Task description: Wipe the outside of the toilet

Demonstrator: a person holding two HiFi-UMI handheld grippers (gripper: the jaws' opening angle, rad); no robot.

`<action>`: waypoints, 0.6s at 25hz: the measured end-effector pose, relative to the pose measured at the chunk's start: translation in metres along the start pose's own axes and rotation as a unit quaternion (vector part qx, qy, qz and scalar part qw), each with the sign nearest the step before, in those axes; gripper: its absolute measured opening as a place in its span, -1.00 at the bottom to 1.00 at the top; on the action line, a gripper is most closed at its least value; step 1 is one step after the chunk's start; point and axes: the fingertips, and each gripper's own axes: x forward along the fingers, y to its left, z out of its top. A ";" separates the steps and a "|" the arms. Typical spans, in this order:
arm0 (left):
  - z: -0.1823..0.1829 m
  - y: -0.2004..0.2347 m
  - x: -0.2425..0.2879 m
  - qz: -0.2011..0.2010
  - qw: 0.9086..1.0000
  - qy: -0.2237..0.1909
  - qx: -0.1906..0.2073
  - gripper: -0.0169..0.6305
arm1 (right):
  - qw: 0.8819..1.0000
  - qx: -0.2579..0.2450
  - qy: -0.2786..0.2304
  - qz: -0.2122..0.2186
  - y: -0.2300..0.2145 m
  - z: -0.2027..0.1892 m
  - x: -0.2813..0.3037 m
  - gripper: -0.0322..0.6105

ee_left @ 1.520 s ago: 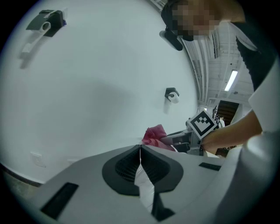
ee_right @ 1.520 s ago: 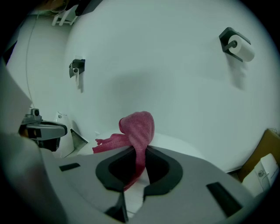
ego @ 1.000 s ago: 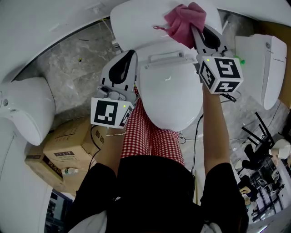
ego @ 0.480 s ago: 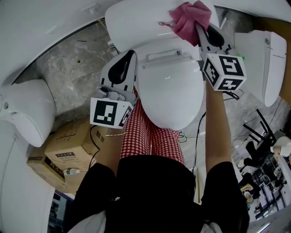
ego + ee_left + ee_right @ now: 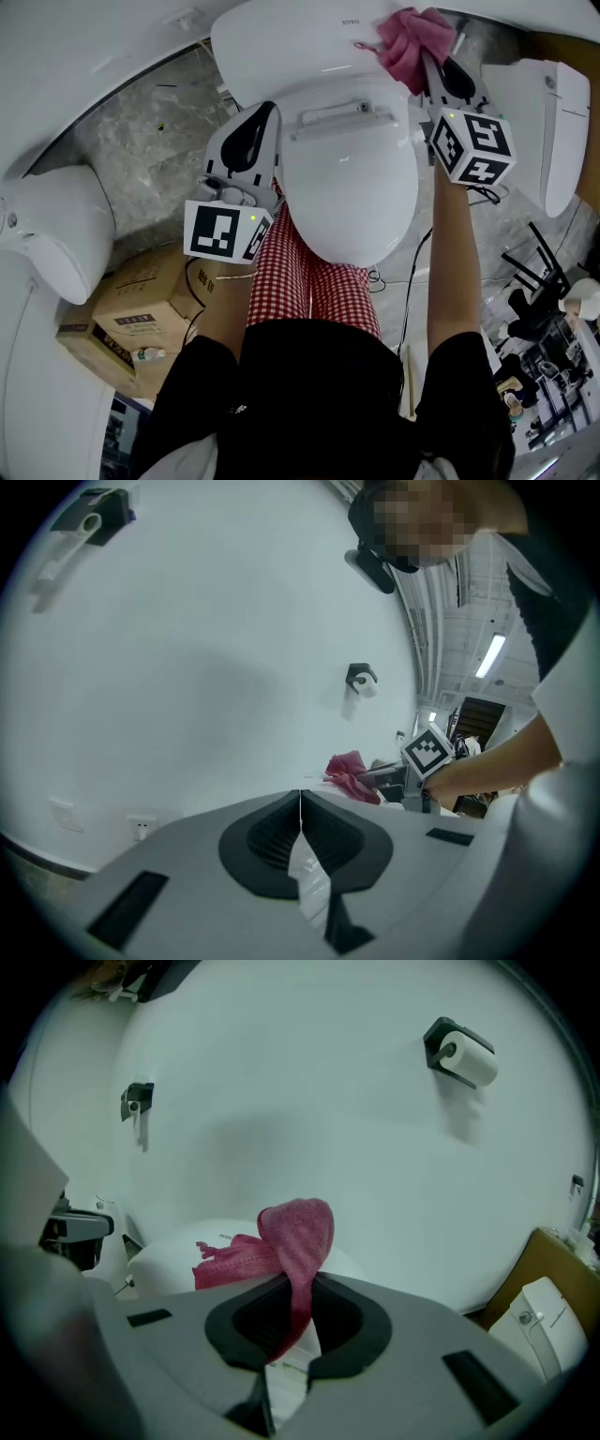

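Right gripper [image 5: 429, 64] pinching cloth [image 5: 412, 42] at the tank [image 5: 281, 42] of the toilet [image 5: 349, 197].
Pink, crumpled terry cloth is clamped in the right jaws at the smooth white tank's right end; the left gripper [image 5: 266, 112], jaws pressed together, is held left of the glossy oval lid [image 5: 352, 211].

Bright even indoor light, fisheye-warped edges, soft shadows.

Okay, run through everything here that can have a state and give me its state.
left tool: shut, nothing in it
right tool: shut on the pink cloth
pink cloth: bunched, pressed on the toilet tank top
toilet lid: down
toilet paper roll: hanging on its wall holder
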 end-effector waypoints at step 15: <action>-0.003 -0.008 0.004 -0.007 1.000 0.004 0.003 -0.91 | 0.999 0.010 0.025 -0.041 -0.039 -0.027 -0.007 -0.71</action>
